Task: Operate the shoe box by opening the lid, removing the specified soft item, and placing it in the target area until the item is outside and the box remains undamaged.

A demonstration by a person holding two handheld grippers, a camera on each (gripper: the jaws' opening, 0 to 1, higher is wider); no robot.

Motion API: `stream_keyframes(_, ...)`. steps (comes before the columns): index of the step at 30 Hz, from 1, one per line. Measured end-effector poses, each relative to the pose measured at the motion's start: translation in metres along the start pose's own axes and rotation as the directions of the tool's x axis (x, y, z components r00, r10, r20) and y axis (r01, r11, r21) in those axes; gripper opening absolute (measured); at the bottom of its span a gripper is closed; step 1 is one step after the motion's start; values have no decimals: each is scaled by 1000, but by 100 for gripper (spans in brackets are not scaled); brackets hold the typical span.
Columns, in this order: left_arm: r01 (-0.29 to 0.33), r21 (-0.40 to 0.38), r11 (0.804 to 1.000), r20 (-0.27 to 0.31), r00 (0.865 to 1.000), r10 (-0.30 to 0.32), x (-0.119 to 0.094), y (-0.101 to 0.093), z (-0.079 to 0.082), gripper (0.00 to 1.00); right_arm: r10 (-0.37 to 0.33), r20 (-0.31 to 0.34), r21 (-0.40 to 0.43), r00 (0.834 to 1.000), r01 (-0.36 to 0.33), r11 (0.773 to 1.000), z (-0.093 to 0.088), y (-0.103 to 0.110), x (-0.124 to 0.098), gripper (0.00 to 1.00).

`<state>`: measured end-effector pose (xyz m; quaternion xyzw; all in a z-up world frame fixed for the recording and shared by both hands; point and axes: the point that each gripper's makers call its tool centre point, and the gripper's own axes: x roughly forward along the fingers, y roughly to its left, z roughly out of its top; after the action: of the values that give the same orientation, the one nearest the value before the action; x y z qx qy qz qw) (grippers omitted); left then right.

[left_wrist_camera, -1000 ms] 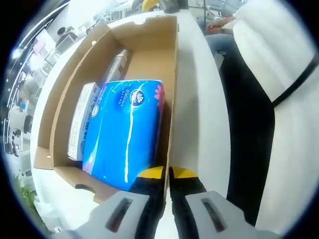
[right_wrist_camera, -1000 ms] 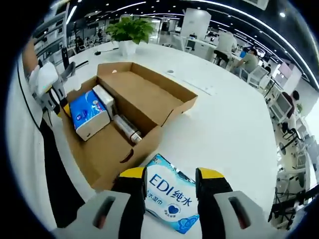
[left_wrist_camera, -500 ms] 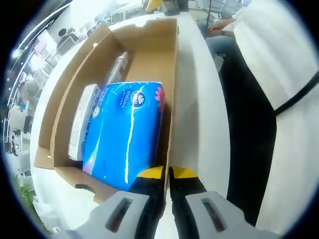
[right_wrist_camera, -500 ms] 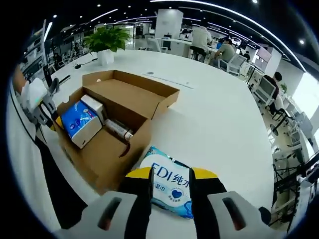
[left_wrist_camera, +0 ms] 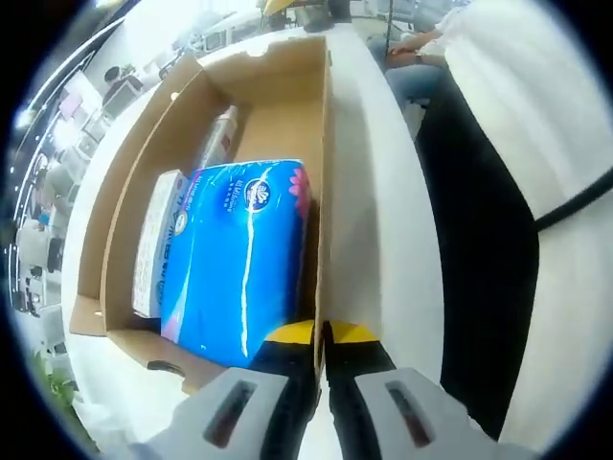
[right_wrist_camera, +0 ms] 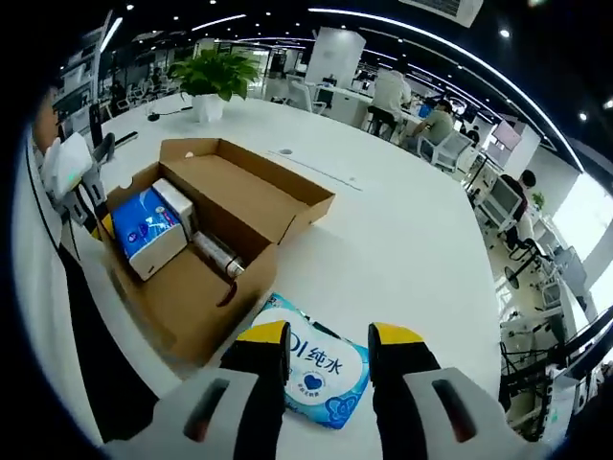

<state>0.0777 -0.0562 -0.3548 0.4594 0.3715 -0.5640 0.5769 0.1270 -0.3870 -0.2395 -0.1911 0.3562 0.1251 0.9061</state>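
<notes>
A glossy white tabletop (right_wrist_camera: 421,240) is spanning an open-plan office; the white-and-blue soft wipes pack (right_wrist_camera: 316,364) is lying flat outside the brown cardboard shoe box (right_wrist_camera: 230,216), between the right gripper (right_wrist_camera: 326,345)'s parted jaws, while the left gripper (left_wrist_camera: 321,335) is pinching the box's near wall.

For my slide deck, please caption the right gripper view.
Open tongs hover over a wet-wipes pack lying on the white table beside the open cardboard box.

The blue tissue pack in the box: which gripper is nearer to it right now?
Left. The left gripper is shut at the box wall right beside the blue tissue pack. The right gripper is open outside the box, over the wet wipes pack on the table.
</notes>
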Motion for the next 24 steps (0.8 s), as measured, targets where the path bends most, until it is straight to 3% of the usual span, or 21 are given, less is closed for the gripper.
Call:
stream_keyframes(6,-4,3,1000,9,1000,4,-2,0,0,2,39,37,-53,999,-37,998,18,18,-6,34)
stream_keyframes(9,1,-8,1000,7,1000,-1,-3,0,1,2,34,-15,-153,999,-36,988,15,21,-7,21)
stream_keyframes(13,0,-10,1000,5,1000,1,-3,0,1,2,49,0,-187,999,-48,981,20,25,-7,27)
stream_keyframes(14,-3,-6,1000,8,1000,3,-4,0,1,2,14,11,-224,1000,-11,975,25,19,-8,26)
stream_keyframes(18,-2,-27,1000,3,1000,2,-5,1,2,3,44,42,-244,998,-33,969,37,31,-8,27)
stream_keyframes(22,-1,-18,1000,3,1000,1,-5,0,2,3,108,33,-310,994,-92,946,40,53,1,27)
stream_keyframes(23,1,-19,1000,5,1000,-1,-5,1,2,3,139,10,-358,990,-126,925,41,64,4,28)
stream_keyframes(24,2,-22,1000,5,1000,-2,-5,1,2,3,124,10,-370,992,-112,922,43,65,7,29)
